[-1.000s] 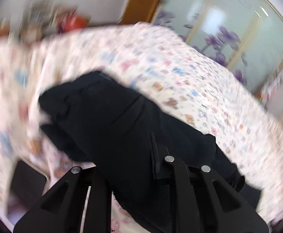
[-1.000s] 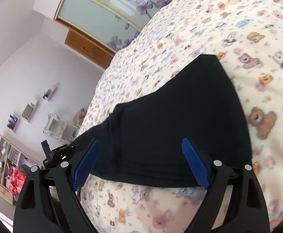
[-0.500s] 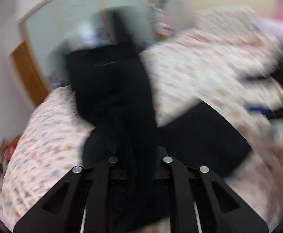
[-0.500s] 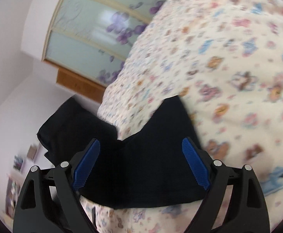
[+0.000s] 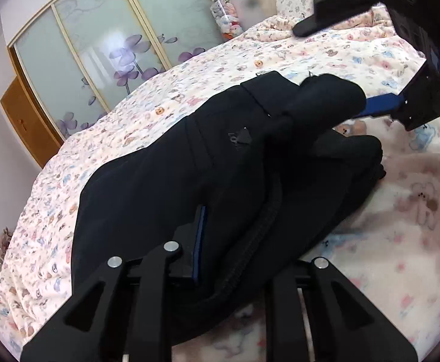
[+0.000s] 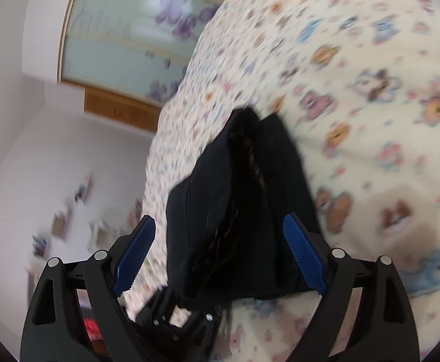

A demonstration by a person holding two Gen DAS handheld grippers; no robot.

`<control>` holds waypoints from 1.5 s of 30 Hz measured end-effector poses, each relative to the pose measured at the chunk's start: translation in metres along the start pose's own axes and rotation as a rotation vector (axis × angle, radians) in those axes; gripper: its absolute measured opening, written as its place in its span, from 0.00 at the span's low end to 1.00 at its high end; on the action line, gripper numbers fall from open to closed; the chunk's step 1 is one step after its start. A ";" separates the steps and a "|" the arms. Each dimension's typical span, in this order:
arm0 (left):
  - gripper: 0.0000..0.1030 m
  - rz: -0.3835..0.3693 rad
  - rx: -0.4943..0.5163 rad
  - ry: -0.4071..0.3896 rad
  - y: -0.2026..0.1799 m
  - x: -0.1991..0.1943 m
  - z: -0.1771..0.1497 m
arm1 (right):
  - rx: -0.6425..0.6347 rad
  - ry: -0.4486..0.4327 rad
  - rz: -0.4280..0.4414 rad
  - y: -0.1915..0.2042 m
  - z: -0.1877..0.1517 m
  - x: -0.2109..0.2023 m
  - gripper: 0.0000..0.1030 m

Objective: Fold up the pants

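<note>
The pants (image 5: 165,178) carry one small raised logo, a dark triangle beside some lettering, near the middle of the upper layer in your left wrist view; the lettering is too small and dark to read. No other writing can be read anywhere in either view.

The pants are black and lie doubled over on the bed (image 5: 123,120), which is covered in a pale bear-print sheet. In the left wrist view their long axis runs from near left to far right, with the bunched, rounded end at the far right. A ribbed seam curves along the near edge of the fold.

Your left gripper (image 5: 229,247) is clamped on the near end of the pants: black cloth fills the space between the jaws, and only one blue pad shows beside it. The jaws have just eased open slightly, with the cloth between them.

Your right gripper (image 6: 220,253) has its jaws wide apart. The pants (image 6: 244,211) lie between the blue pads, and neither pad presses on them. That view is blurred.

In the left wrist view your right gripper (image 5: 401,60) sits at the far right end of the pants.
</note>
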State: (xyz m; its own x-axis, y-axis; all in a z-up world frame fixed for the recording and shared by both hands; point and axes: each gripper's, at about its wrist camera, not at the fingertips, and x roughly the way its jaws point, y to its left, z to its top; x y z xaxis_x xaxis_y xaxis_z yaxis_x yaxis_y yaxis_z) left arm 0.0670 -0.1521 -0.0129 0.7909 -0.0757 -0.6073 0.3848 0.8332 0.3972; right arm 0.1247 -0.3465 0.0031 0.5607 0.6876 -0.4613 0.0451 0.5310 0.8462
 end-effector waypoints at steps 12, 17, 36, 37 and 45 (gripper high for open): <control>0.83 -0.294 -0.383 -0.175 0.073 -0.068 -0.049 | -0.261 -0.055 -0.248 0.028 -0.002 0.019 0.86; 0.91 -0.284 -0.704 -0.275 0.131 -0.071 -0.099 | -0.259 0.029 -0.346 0.014 -0.008 0.054 0.86; 0.98 -0.332 -0.838 -0.262 0.148 -0.063 -0.129 | -0.421 0.042 -0.274 0.026 -0.007 0.063 0.45; 0.98 -0.330 -0.838 -0.266 0.148 -0.063 -0.129 | -0.436 0.028 -0.269 0.029 -0.007 0.060 0.39; 0.98 -0.300 -0.792 -0.313 0.142 -0.073 -0.125 | -0.581 -0.128 -0.250 0.063 -0.006 0.044 0.19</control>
State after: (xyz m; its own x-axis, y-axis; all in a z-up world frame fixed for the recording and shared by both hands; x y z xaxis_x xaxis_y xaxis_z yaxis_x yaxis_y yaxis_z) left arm 0.0038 0.0402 0.0017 0.8480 -0.3995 -0.3482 0.2468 0.8792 -0.4076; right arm 0.1471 -0.2803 0.0344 0.6874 0.4625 -0.5600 -0.2471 0.8740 0.4184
